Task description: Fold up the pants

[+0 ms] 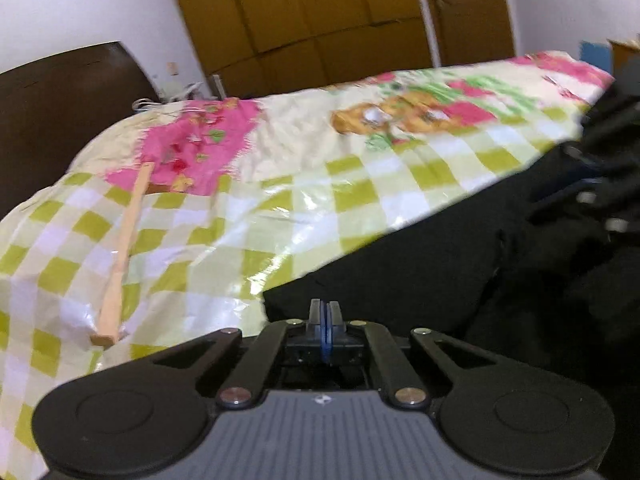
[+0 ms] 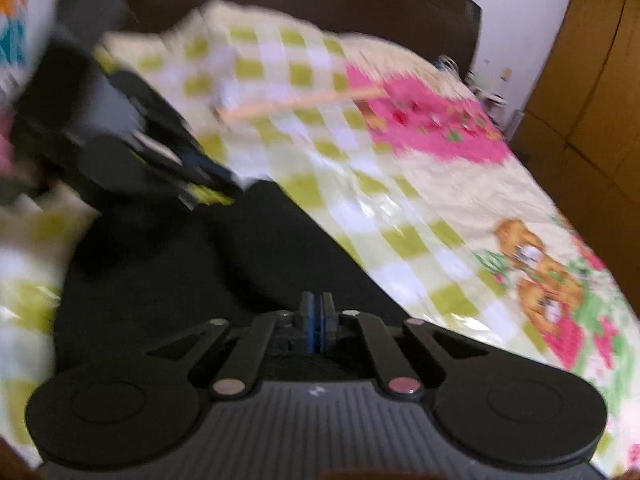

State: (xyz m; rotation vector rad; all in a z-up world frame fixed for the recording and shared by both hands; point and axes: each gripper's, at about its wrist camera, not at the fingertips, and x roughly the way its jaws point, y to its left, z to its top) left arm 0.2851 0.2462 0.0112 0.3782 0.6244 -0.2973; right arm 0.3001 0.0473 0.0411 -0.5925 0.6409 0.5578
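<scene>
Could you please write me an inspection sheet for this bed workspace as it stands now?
Surface: bed with a glossy checked cover, green and white squares, pink and cartoon prints; wrinkled.
Job's things: black pants lying on the cover.
Clutter: a wooden stick lying on the cover, apart from the pants.
Grippers: left gripper shut, with the pants' edge at its fingers; whether cloth is pinched cannot be told. Right gripper shut over the pants; grip likewise unclear.
Cables: pale wires seem to lie at the bed's far corner; blurred.
Surroundings: dark headboard, white wall, brown wooden wardrobe.
</scene>
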